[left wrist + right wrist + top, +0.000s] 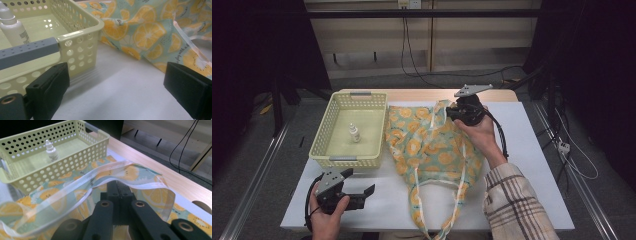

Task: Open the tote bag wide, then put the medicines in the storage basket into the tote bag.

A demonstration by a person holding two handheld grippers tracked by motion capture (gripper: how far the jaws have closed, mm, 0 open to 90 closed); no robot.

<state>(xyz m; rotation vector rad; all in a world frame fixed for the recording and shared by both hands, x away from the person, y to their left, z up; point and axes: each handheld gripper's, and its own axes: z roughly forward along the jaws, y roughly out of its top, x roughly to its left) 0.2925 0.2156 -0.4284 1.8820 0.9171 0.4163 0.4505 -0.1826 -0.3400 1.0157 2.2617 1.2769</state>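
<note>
Bag strap pinched up by the right gripper [119, 192]

Its jaws are clamped tight on the lemon-print bag's strap [82, 182]; the bag [432, 145] is spread beside the basket [324, 142]. The left gripper [115, 92] is held wide open, gripping nothing.

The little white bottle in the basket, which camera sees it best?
The left gripper view: the bottle is close and large, though cut off at the edge. The right gripper view shows it whole but smaller; the high view shows it tiny.
</note>
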